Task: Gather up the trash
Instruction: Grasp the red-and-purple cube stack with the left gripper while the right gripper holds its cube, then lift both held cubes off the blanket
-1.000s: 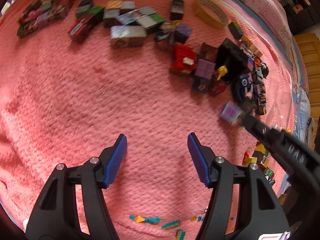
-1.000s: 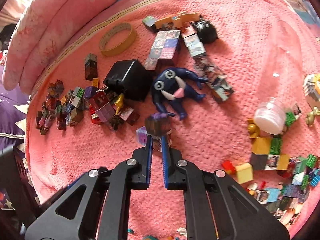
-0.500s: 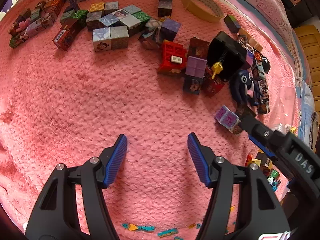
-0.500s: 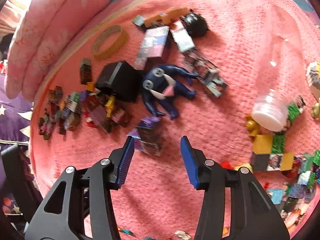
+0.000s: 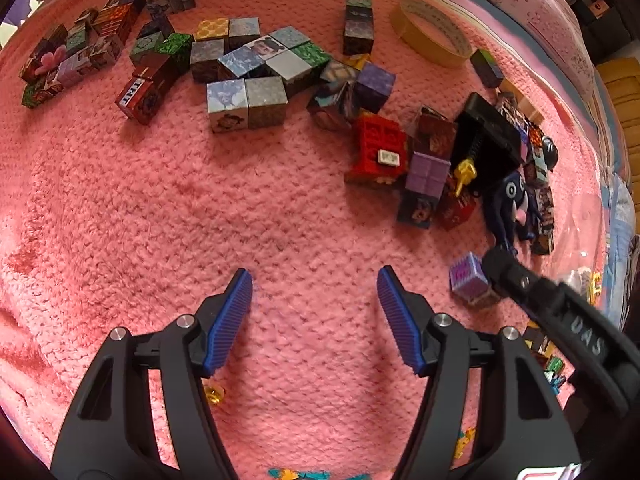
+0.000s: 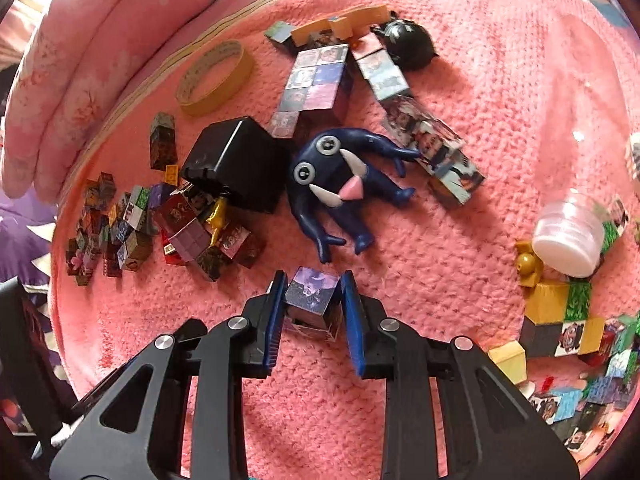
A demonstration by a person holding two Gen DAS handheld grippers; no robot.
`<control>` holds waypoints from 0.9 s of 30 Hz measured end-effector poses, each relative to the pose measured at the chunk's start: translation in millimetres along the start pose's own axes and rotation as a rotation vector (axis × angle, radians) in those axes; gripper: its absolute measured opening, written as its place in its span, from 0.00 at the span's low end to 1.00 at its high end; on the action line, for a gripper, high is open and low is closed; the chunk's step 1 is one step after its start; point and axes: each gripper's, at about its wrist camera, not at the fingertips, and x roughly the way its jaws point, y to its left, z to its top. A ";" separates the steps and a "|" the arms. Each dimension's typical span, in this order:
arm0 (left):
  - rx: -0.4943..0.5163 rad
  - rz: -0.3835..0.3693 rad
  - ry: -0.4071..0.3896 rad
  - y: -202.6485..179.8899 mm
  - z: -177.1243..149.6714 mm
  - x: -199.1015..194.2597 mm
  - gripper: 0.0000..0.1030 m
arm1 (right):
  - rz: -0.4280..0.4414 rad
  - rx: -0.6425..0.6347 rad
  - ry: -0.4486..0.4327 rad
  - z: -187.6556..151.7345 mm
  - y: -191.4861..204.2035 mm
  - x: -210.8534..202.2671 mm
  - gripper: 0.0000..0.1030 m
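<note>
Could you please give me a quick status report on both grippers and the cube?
Left gripper open, empty, over the pink blanket. Right gripper closed around the purple cube. Blue monster toy just ahead, not touching.

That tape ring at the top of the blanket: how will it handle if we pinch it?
The tape ring looks like a thin hollow band lying flat, so it is probably light and may flex oval under a squeeze. Stood on edge it could roll; the pink blanket is nubbly and should damp that. Its wall looks smooth, so the fingers might slip.
</note>
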 end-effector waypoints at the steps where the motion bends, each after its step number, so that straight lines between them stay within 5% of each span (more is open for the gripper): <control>1: -0.002 -0.006 -0.007 -4.0 2.0 0.8 0.61 | 0.001 0.005 -0.003 0.1 -1.6 -2.2 0.25; 12: 0.085 -0.056 -0.061 -53.0 39.7 16.0 0.59 | 0.015 0.084 -0.052 9.7 -29.1 -26.9 0.25; 17: 0.098 -0.063 -0.056 -68.5 38.8 25.7 0.36 | 0.028 0.105 -0.054 12.6 -32.4 -26.7 0.25; 24: 0.076 -0.090 -0.036 -76.0 37.8 32.2 0.34 | 0.033 0.099 -0.055 14.5 -31.7 -27.5 0.25; 25: 0.089 -0.095 -0.031 -78.9 38.2 32.9 0.24 | 0.034 0.103 -0.055 14.3 -31.7 -27.5 0.25; 27: 0.107 -0.091 -0.023 -83.8 39.4 33.0 0.21 | 0.036 0.108 -0.053 13.1 -32.5 -28.2 0.25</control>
